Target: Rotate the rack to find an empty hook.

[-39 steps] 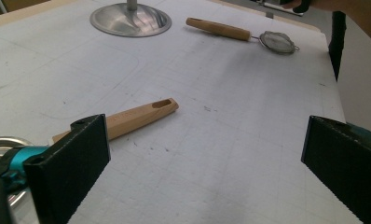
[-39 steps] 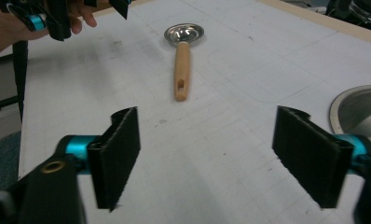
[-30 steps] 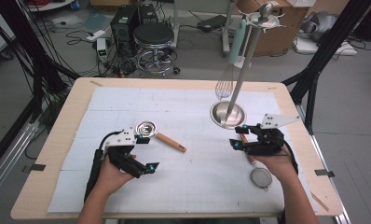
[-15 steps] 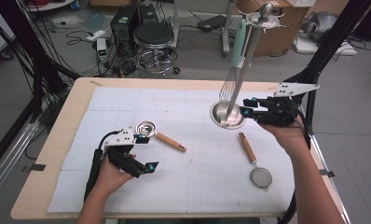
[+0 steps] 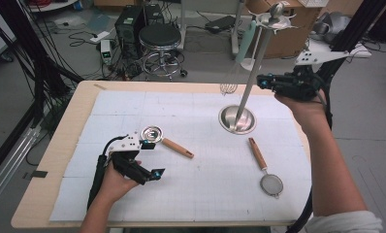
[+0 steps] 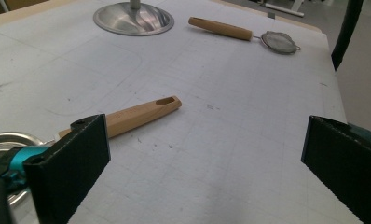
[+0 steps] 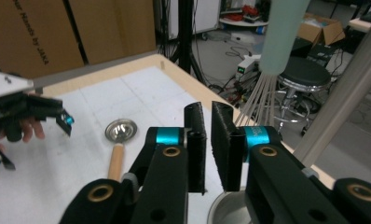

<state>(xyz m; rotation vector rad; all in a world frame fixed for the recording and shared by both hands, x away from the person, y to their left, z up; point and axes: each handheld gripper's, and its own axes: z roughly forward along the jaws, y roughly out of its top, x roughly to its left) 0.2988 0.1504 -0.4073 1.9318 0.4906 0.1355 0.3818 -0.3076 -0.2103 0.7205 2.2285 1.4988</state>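
A metal stand has a round base (image 5: pixel 237 119) and a tall pole (image 5: pixel 254 68), and a whisk (image 5: pixel 228 88) with a mint handle hangs from its top. My right gripper (image 5: pixel 263 82) is raised beside the pole. Its jaws (image 7: pixel 208 140) have just been closing and are now shut with nothing between them. The whisk wires (image 7: pixel 257 99) hang just beyond them. A wooden-handled strainer (image 5: pixel 264 168) lies on the mat at the right. My left gripper (image 5: pixel 152 158) rests open on the mat beside a wooden-handled metal scoop (image 5: pixel 174 146). The scoop handle (image 6: pixel 141 114) lies just ahead of its wide jaws.
A white grid mat (image 5: pixel 196 194) covers the wooden table (image 5: pixel 45 189). Behind the far edge stand a black stool (image 5: pixel 159 36), cardboard boxes (image 5: pixel 283 41) and floor cables. A black frame post (image 5: pixel 348 36) rises at the right, close to my raised hand.
My right gripper has lifted off the strainer, which stays on the mat, and has moved up and back to the stand pole while its jaws closed. The left hand has kept still.
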